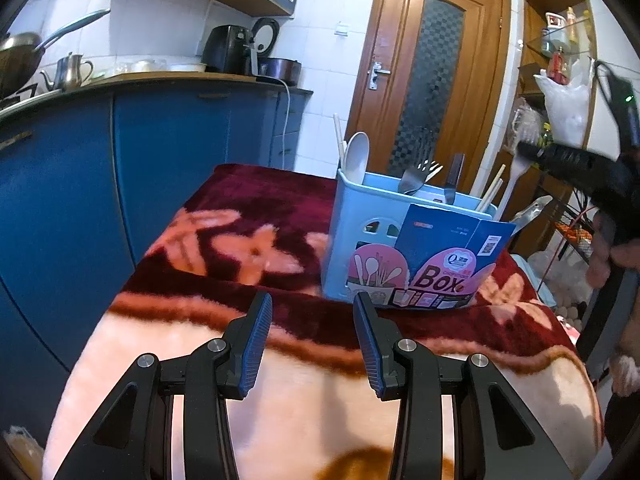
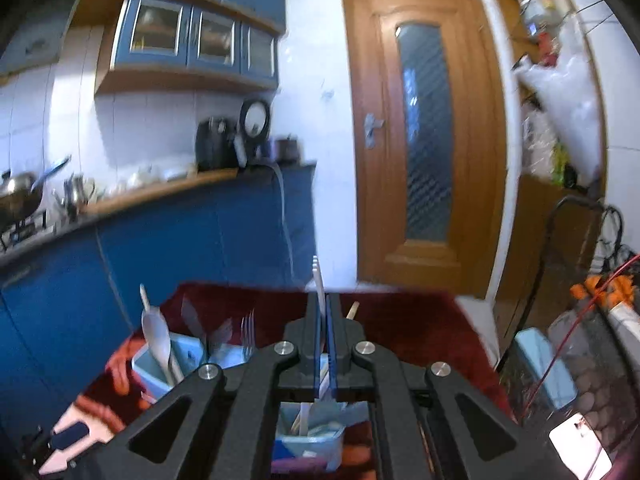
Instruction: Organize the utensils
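Right gripper [image 2: 323, 312]: jaws pinched tight on a thin white utensil [image 2: 318, 280], prob. a plastic fork; tines poke up past the tips, handle end runs down between the pads toward the box below. Hovering above the blue utensil box [image 2: 308, 440], which sits on the red-and-pink blanket [image 2: 420, 320]. Right-wrist view blurred, so exact slot underneath hard to tell.

Left gripper [image 1: 312, 320]: jaws half open, nothing between, parked low over blanket just in front of the box; not touching it.

Box, seen from the left wrist, already holds a white spoon [image 1: 356, 158], metal fork [image 1: 414, 178], dark-handled piece [image 1: 454, 176], chopsticks [image 1: 492, 190] at far right. Cardboard label [image 1: 448, 256] leans on its front.

Step in hand, judging by this: carrying the white utensil to the box for drop-in.

Next calls for: line up w/ a free compartment, tip handle down, lower till it clears the rim, then let go. Watch for snagging on pieces already standing. Left could steady the box if it shifts.
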